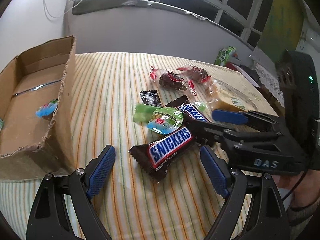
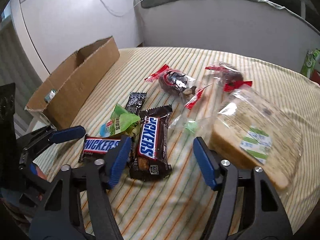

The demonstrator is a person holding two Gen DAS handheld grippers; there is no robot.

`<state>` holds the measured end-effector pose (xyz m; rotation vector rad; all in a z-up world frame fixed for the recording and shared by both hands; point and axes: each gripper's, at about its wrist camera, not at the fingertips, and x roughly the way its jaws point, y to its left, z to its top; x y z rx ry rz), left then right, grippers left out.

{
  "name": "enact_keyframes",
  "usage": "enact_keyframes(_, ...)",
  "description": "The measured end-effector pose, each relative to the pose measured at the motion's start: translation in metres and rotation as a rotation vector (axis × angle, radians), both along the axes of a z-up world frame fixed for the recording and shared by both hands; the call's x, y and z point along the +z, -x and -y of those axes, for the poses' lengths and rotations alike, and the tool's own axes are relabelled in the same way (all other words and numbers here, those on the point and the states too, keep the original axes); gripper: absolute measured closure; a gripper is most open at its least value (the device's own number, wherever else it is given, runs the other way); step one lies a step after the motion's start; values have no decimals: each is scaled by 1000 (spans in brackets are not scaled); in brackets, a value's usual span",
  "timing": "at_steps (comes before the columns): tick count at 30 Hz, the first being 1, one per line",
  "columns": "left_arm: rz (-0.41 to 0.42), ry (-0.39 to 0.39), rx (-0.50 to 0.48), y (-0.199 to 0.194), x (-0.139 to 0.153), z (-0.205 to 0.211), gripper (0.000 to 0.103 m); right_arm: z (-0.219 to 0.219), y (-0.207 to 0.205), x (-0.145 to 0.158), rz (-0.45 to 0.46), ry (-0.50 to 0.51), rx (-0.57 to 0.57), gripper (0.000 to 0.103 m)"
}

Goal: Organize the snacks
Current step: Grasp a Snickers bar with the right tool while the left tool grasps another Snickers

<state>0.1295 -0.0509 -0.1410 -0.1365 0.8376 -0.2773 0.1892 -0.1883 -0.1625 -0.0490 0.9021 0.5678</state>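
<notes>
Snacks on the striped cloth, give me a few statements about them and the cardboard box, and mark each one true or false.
1. Two Snickers bars lie on the striped cloth. True.
2. The cardboard box is empty. False: a small blue and green snack lies inside.
3. The left gripper is shut on a Snickers bar. False: it is open, with the bar lying between its fingers.
4. Two red-ended wrapped sweets lie beyond the Snickers bars. True.
5. The wrapped bread is in the box. False: it lies on the cloth.
</notes>
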Motion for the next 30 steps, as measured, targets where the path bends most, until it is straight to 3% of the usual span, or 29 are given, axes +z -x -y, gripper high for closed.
enact_keyframes(1,1,-4,-2,-1,-1,0,18,-2,0,-1,0,0,8,47)
enact_keyframes(2,4,-11,-1,0,-1,0,18,-4,1,-1,-1,1,25,62)
enact_keyframes(3,8,-14,-4,0,-1,0,24,-6,3,-1,4,8,34,71)
enact_keyframes(4,17,-21,-15,0,-2,2,38,-8,5,0,9,15,35,72)
enact_keyframes(6,25,-66,-38,4,-4,11,98,-5,9,0,10,7,30,72)
enact_keyframes(7,34,-83,-38,6,-4,14,101,-3,10,0,9,-11,20,72)
enact_keyframes(14,24,-53,-43,8,-3,11,101,4,20,1,10,-18,-5,72)
enact_keyframes(17,3,-36,-28,6,-2,8,94,1,16,3,21,8,-4,72)
enact_keyframes(19,-13,-28,-27,6,0,7,75,2,12,5,36,44,-24,72)
enact_keyframes(21,-18,-22,-13,11,5,5,23,5,9,3,25,32,-20,72)
enact_keyframes(24,7,-12,23,18,11,2,19,8,14,4,32,28,-20,72)
enact_keyframes(26,-11,-7,21,12,11,4,19,13,18,3,33,10,-30,72)
enact_keyframes(30,-56,-19,117,-13,3,6,19,28,24,2,23,-36,-62,72)
